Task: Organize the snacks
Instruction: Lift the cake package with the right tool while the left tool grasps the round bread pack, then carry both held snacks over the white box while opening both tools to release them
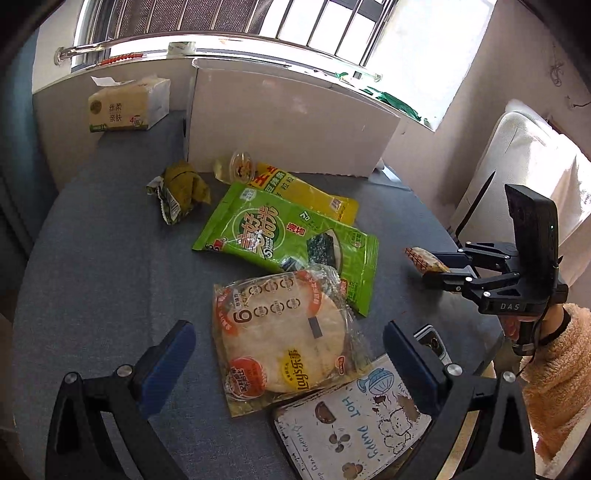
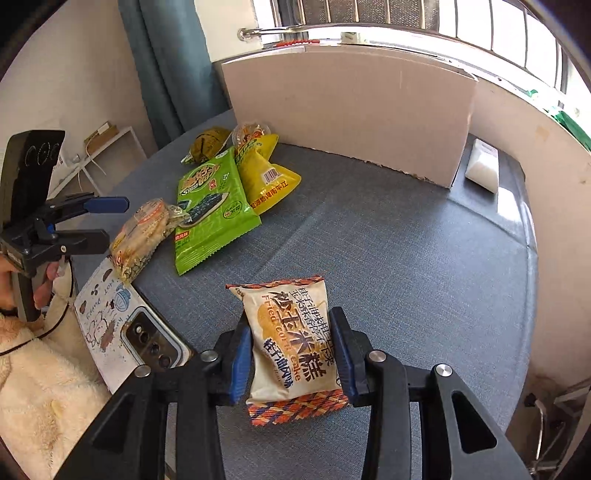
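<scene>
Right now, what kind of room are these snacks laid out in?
Probably a home room, maybe a bedroom: a curtain beside a barred window, a tissue pack, and a phone on the cloth-covered table.

Matt woven grey-blue cloth on the table, glossy plastic green seaweed bag, crinkly clear plastic pancake pack, smooth matt white cardboard box, shiny metal window rail

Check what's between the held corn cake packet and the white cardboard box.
Nothing: in the right wrist view, bare blue tabletop runs from the corn cake packet, shut in the right claw, to the cardboard box.
</scene>
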